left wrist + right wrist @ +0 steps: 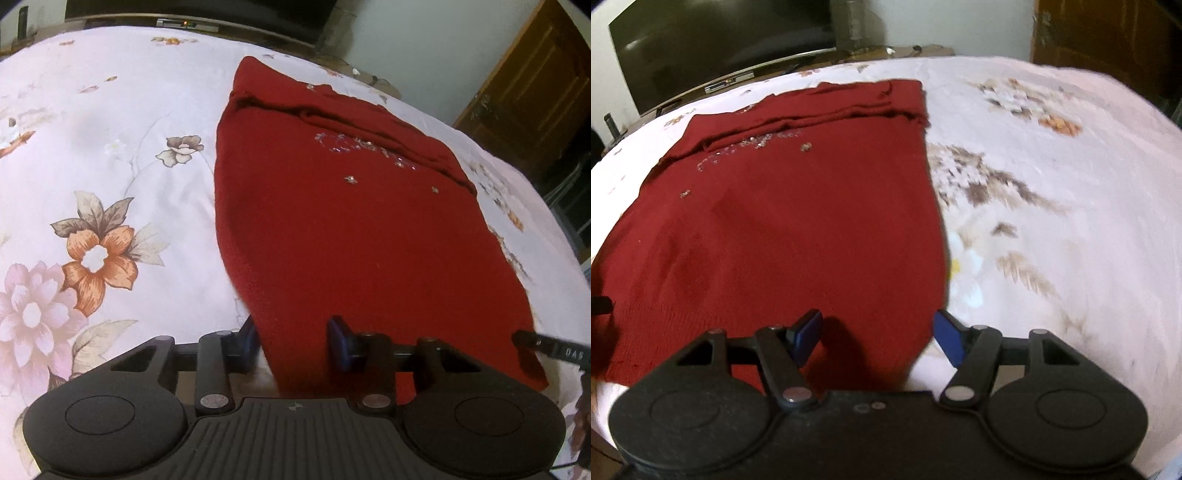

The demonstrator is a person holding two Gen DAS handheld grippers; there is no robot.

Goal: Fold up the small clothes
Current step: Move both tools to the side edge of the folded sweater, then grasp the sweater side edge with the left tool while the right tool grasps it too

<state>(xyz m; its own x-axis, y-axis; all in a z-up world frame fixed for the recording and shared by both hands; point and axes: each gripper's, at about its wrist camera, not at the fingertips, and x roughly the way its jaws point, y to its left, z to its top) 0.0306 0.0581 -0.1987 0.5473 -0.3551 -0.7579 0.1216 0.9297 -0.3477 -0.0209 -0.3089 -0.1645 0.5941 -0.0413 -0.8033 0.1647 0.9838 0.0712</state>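
A dark red knit garment [332, 229] with silver sequin decoration lies flat on the floral bedsheet [110, 166], sleeves folded in at the far end. My left gripper [295, 343] is open with its blue pads either side of the near left corner of the hem. In the right wrist view the same garment [798, 229] fills the left half. My right gripper [877, 338] is open, its blue pads straddling the near right corner of the hem. The tip of the right gripper [546, 345] shows at the right edge of the left wrist view.
The white bedsheet with flower print [1052, 203] spreads wide on both sides of the garment. A dark TV screen [720, 44] and a low shelf stand beyond the bed's far edge. A brown wooden door [535, 92] is at the far right.
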